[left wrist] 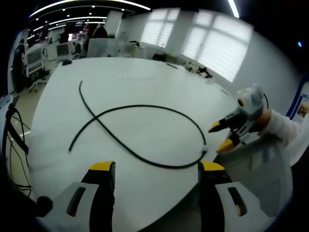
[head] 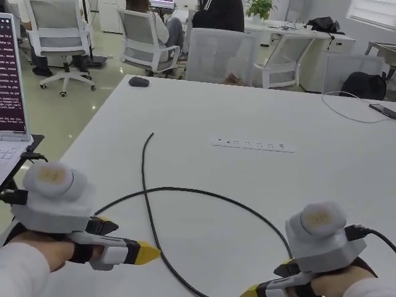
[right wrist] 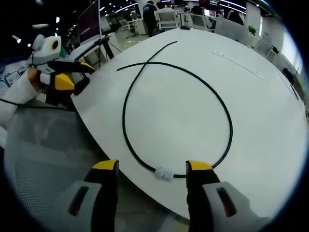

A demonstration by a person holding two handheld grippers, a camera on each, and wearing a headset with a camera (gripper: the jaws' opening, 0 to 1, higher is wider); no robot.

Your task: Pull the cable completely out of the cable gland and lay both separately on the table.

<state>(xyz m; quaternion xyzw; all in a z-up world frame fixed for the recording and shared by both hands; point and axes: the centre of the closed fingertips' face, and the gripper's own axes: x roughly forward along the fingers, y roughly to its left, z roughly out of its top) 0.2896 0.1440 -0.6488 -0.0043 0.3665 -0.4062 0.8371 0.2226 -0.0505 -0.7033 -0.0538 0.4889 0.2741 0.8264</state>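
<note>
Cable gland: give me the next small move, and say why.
Probably ease the right gripper forward and close it on the cable gland, which lies near the table edge just ahead of its open jaws, threaded on the black cable. The left gripper is open and empty too, so it could then take the cable.

A white power strip (head: 252,145) is lying flat near the middle of the white table (head: 247,204), a dark mouse (head: 138,81) is sitting near its far edge, and a dark phone (head: 383,110) is resting at the right edge, near a thin pale wire (head: 337,111) that is looping across the top. Off the left edge a laptop (head: 9,80) is showing lines of text on a dark screen (too small to read). Beyond the table, white office chairs (head: 59,37) are standing on the shiny floor, a black backpack (head: 364,85) is sitting at the right, and a green plant (head: 260,7) is standing at the back.
</note>
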